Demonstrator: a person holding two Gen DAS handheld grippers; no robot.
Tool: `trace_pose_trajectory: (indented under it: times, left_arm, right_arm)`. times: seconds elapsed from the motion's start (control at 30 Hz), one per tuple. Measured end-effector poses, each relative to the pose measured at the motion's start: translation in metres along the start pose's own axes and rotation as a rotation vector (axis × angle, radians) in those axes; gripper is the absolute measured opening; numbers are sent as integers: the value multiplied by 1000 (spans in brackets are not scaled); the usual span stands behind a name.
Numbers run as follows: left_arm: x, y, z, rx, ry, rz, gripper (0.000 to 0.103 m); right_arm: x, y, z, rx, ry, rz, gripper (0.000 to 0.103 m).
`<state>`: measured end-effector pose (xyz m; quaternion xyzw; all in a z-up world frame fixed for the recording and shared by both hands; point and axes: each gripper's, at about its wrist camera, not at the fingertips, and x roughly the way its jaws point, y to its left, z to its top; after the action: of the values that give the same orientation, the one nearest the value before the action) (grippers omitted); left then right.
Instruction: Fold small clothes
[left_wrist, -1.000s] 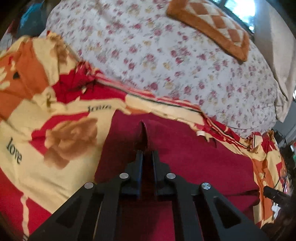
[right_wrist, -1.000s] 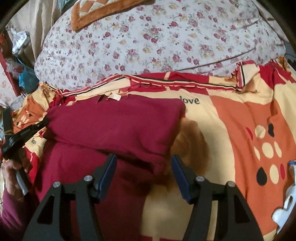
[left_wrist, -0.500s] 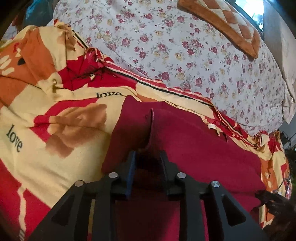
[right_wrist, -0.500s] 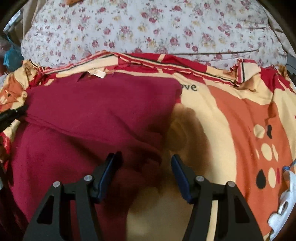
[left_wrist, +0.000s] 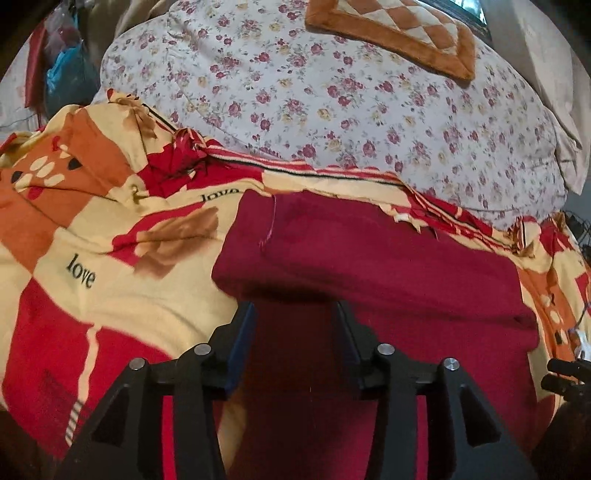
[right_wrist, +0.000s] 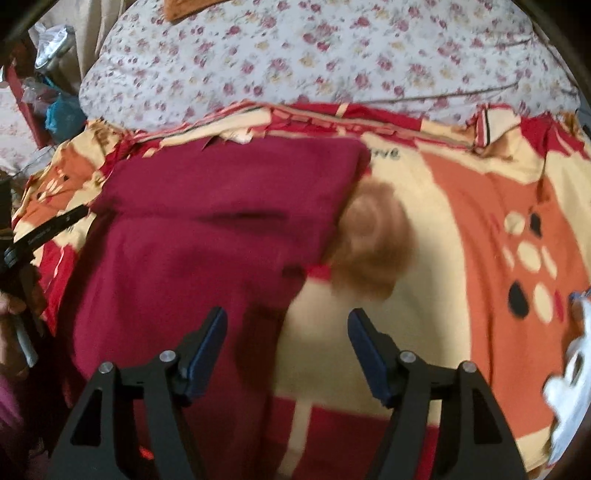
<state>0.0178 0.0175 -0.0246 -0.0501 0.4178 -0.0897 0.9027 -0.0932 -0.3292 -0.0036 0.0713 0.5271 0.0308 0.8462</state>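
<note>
A bed carries everything, covered toward its far side by a white sheet (left_wrist: 332, 96) printed with small red and yellow flowers. On that sheet lies an orange-brown cushion cover (left_wrist: 399, 33) with a cream diamond pattern. Across the near side spreads a blanket (left_wrist: 110, 295) in cream, red and orange blocks, marked with brown roses, pale ovals and the word "love"; its striped, frayed edge overlaps the floral sheet. Directly on the blanket lies a folded maroon garment (left_wrist: 388, 266), its upper layer doubled over the lower. A white object (right_wrist: 569, 391), blurred, rests at the blanket's right edge.
</note>
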Motion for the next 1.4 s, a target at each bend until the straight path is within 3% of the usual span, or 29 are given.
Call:
trace_pose_trajectory:
  times: [0.1, 0.53, 0.63, 1.0, 1.23, 1.4]
  left_arm:
    - [-6, -3, -8, 5, 10, -3, 24]
    - [-37, -14, -36, 47, 22, -26, 24]
    - [-36, -15, -41, 43, 50, -49, 31]
    - [-46, 3, -66, 20, 155, -125, 32]
    - [-64, 31, -102, -25, 256, -138, 32]
    - [-71, 37, -133, -49, 326, -151, 32]
  right_arm:
    - [2, 5, -23, -10, 30, 7, 72]
    - [7, 23, -64, -60, 99, 55, 75]
    - [5, 26, -70, -67, 95, 52, 76]
    - [-9, 23, -86, -85, 113, 76, 79]
    - [2, 20, -110, -60, 206, 162, 80]
    - [5, 28, -124, -102, 239, 168, 82]
